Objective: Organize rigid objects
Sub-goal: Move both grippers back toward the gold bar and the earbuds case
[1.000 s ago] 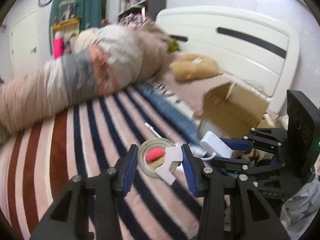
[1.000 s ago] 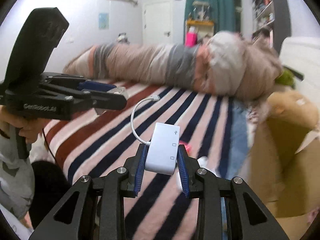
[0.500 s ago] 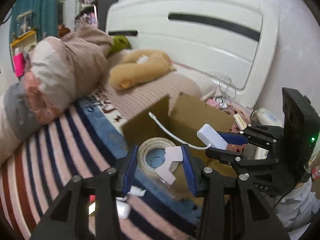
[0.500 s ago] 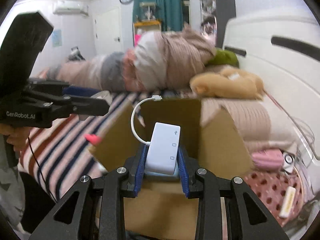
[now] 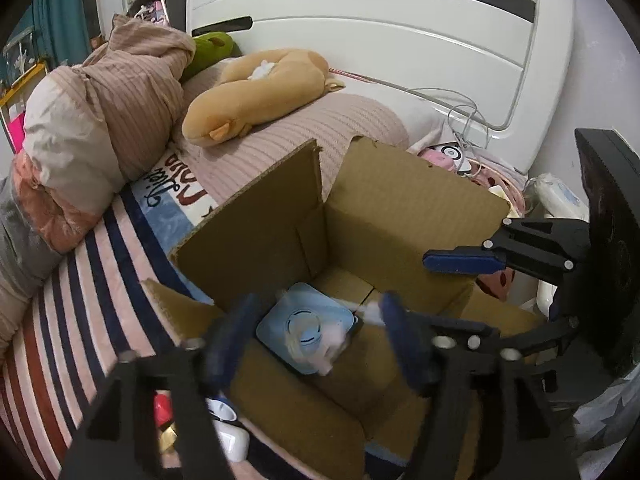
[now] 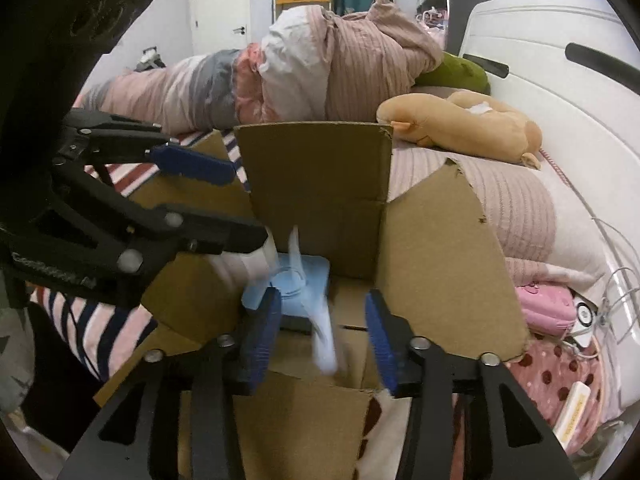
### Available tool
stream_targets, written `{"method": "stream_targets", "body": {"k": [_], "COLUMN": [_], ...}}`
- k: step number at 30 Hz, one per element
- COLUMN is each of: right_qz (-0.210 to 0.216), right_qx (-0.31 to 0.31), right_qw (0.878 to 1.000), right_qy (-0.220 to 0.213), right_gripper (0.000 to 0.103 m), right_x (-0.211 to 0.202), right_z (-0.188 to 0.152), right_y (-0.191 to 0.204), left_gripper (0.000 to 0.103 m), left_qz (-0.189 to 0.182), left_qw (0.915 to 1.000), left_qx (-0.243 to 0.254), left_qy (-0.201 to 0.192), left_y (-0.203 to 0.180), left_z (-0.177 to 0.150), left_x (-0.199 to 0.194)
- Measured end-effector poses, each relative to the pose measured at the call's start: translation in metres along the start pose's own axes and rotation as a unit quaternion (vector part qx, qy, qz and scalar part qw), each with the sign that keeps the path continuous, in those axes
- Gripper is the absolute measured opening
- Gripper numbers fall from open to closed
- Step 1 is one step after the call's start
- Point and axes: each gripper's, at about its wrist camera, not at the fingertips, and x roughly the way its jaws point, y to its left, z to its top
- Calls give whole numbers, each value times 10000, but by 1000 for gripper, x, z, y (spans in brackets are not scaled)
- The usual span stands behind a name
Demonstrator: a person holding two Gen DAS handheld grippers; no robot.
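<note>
An open cardboard box [image 5: 400, 216] stands on the striped bed; it also shows in the right wrist view [image 6: 436, 248]. A light blue square device [image 5: 304, 332] lies on its floor. My left gripper [image 5: 316, 340] is open above the box, and the blurred clear tape roll [image 5: 312, 338] is falling between its fingers. My right gripper [image 6: 324, 332] is open over the box, and the blurred white adapter [image 6: 324, 340] with its cable is dropping between its fingers. The blue device also shows in the right wrist view [image 6: 296, 284].
A tan plush toy [image 5: 260, 88] and a rolled quilt [image 5: 100, 120] lie on the bed behind the box. Small white and red items [image 5: 224, 420] lie on the striped cover beside the box. A pink case and cables [image 6: 552, 308] lie right of the box by the headboard.
Both grippers moved over the open box and opened. The tape roll left the left gripper and the white adapter left the right gripper; both are falling into the box.
</note>
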Motion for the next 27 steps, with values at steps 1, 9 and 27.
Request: {"method": "stream_targets", "body": {"k": [1,9,27], "right_qz": [36,152,1173], "right_qx": [3,106,-353], "right_qw": [10000,9998,9892], "right_qy": [-48,-74,-800], "right_gripper": [47,52,72], "right_x": [-1,-4,-38], "right_z": [0,-1,42], "right_y": [0,6,138], "left_gripper": [68,76,84], "left_qz": [10,-78,922], "left_qw": [10000,9993,9881], "left_qx": [1,-223,-894], "left_qy": [-10,-305,-850], "left_y": [0,11,111], "left_z": [0,-2,-106], "left_x": [-2,-32,-117]}}
